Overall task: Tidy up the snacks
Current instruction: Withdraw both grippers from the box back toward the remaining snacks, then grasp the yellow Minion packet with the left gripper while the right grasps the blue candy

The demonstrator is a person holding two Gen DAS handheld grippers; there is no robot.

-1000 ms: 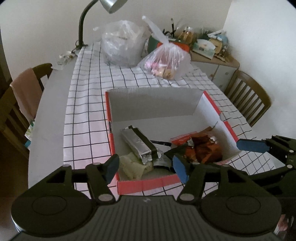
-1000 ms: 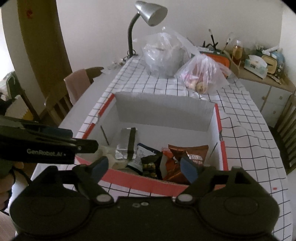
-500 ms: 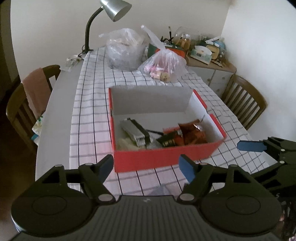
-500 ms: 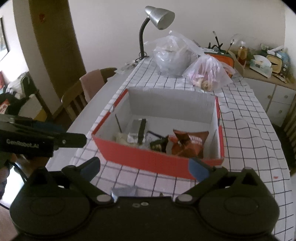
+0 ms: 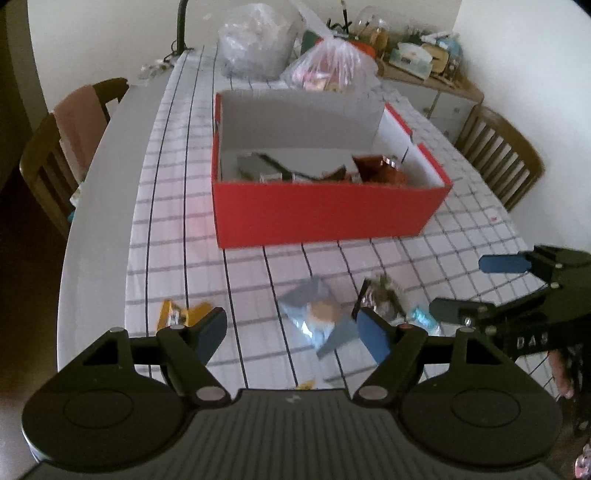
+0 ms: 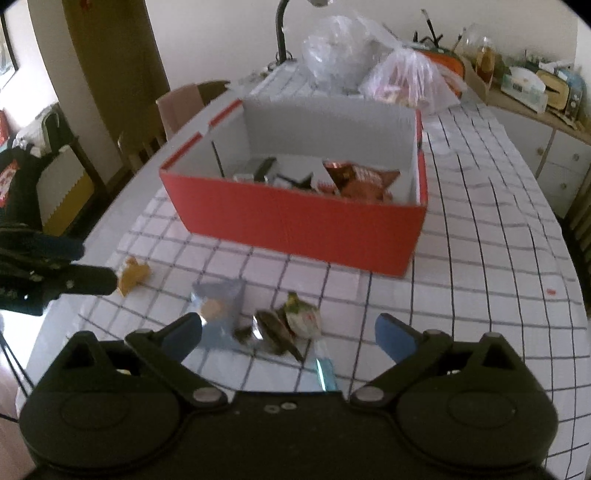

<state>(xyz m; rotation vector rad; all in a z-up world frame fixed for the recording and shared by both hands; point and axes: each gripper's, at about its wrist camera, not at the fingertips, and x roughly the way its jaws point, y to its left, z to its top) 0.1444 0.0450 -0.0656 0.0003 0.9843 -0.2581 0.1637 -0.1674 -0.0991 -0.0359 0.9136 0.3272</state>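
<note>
A red box (image 5: 325,210) (image 6: 295,221) with white inside stands on the checked tablecloth and holds several snack packs, among them a brown bag (image 6: 364,177). Loose snacks lie on the cloth before it: a silver-blue pack (image 5: 314,314) (image 6: 218,306), a dark and green wrapper (image 5: 382,295) (image 6: 295,317) and a yellow wrapper (image 5: 181,312) (image 6: 133,275). My left gripper (image 5: 291,332) is open and empty, just short of the silver-blue pack. My right gripper (image 6: 288,332) is open and empty, over the loose snacks.
Two plastic bags (image 5: 258,40) (image 5: 332,66) and a lamp stem (image 5: 181,22) stand at the far end of the table. Wooden chairs (image 5: 55,147) (image 5: 498,151) flank it. A cluttered sideboard (image 6: 528,88) is at the back right.
Both grippers have pulled back from above the box toward the table's near end and dropped lower. The loose snacks on the cloth have come into view.
</note>
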